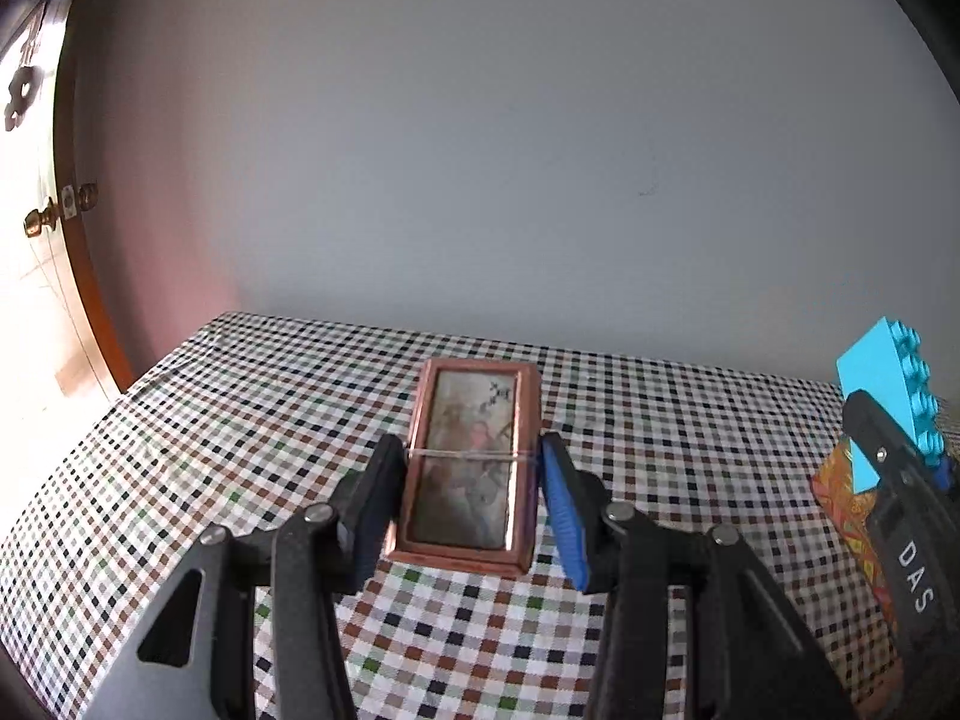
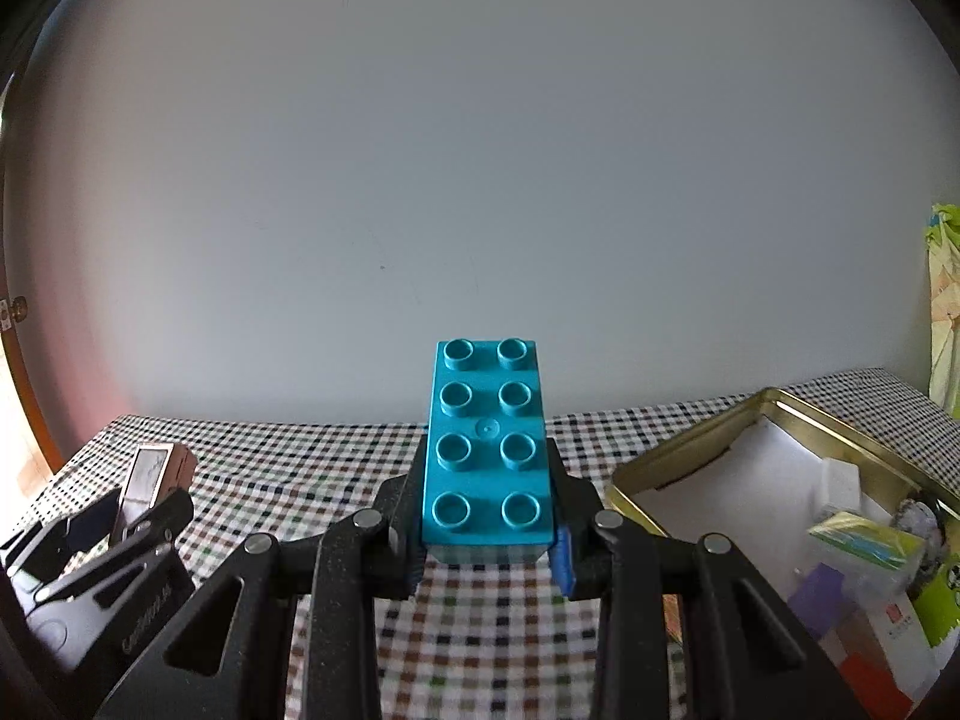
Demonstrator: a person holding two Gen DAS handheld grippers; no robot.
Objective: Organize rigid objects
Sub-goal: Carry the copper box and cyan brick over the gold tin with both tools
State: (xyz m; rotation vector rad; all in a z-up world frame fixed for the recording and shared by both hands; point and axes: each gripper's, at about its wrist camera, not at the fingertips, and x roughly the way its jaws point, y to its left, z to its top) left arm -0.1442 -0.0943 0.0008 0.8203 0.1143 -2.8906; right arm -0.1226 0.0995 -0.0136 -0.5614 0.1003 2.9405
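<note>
At the far left of the left wrist view a wooden door (image 1: 90, 276) with a brass knob (image 1: 37, 222) stands beside a plain wall (image 1: 480, 150). The bench (image 1: 210, 420) wears a checkered cloth, and on it, right between the fingers of the left tool (image 1: 474, 501), lies a small copper-framed box (image 1: 471, 468) with a picture under its glass lid and a thin band across its middle. The left finger (image 1: 375, 504) seems to touch the box's side, while the blue-padded finger on the other side sits just beside it with a sliver of gap; whether the left tool truly grips the box I cannot tell. To the right of that tool the right tool (image 1: 900, 480) comes into view, holding a turquoise building brick (image 1: 888, 378) tilted up above a patterned orange item (image 1: 852, 510) lying on the cloth. In the right wrist view the left tool and its box show low at the far left, the right tool (image 2: 487, 531) is clamped on the brick (image 2: 487, 450), whose eight studs face the camera while it is held clear of the cloth, and to the right of that tool an open gold tin (image 2: 750, 420) rests on the bench, holding several small boxes and packets.
</note>
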